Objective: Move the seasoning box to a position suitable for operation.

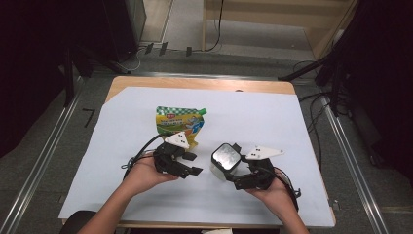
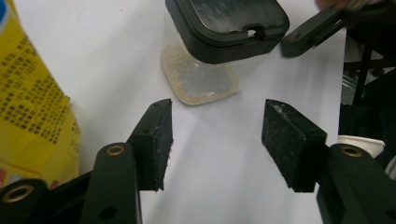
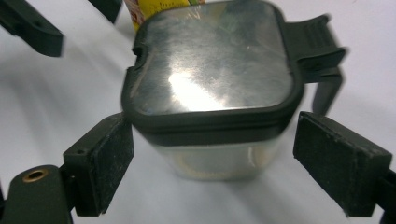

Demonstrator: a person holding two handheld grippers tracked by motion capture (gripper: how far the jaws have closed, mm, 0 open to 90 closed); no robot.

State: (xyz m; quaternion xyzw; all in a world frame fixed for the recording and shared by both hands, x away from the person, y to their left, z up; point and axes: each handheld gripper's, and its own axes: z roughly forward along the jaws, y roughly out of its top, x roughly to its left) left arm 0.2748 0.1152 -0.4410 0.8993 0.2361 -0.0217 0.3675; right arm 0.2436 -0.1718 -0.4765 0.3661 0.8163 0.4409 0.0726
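1. Right gripper (image 3: 212,154): jaws spread either side of a clear square container (image 3: 210,116) with black lid; left pad touching the rim, right pad just apart.
2. Container stands upright on white sheet (image 1: 272,117), lid tab toward far right.
3. Left gripper (image 2: 217,140): jaws spread, nothing between; container just beyond.
4. Yellow-green spout pouch (image 1: 179,124) lies farther off.

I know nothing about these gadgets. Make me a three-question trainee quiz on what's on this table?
1. True or false: the clear container with the dark lid lies between the jaws of the right hand-held gripper.
2. Which item lies beyond the left hand-held gripper in the high view: A) a mug, B) a green and yellow pouch, C) a spoon?
3. What covers the table?

Key: 1 true; 2 B; 3 a white sheet.
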